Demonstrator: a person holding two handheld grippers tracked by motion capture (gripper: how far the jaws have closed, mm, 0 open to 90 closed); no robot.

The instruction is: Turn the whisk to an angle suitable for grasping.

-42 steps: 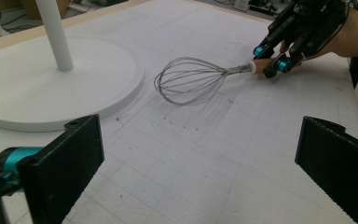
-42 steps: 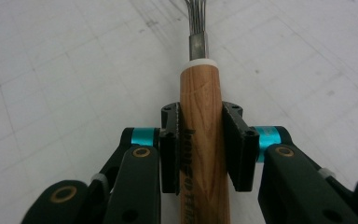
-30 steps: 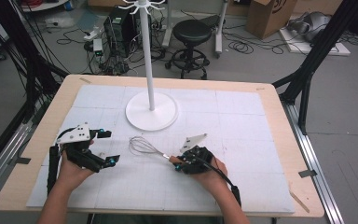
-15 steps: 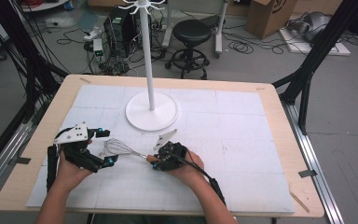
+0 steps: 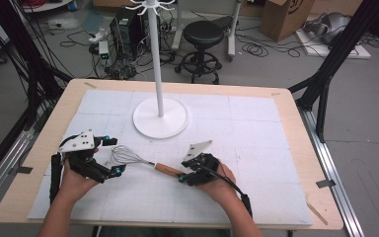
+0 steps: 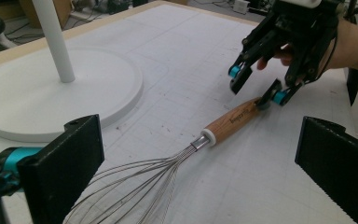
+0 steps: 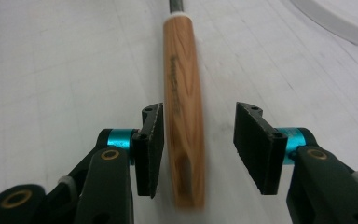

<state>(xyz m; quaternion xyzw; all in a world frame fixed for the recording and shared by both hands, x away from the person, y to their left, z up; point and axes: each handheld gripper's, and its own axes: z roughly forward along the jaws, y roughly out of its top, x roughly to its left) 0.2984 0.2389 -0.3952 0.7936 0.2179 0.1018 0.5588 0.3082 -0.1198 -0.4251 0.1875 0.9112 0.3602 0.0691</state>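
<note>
My right gripper (image 7: 198, 140) is spread open around the whisk (image 7: 182, 107) handle, which runs straight up-frame between the jaws; left gripper (image 6: 200, 172) (also open) flanks the wires.

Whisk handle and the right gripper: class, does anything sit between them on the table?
Nothing visible does. The right gripper is open, with the whisk's wooden handle already lying between its jaws on the bare white mat. The white stand sits farther back, out of the way.
</note>
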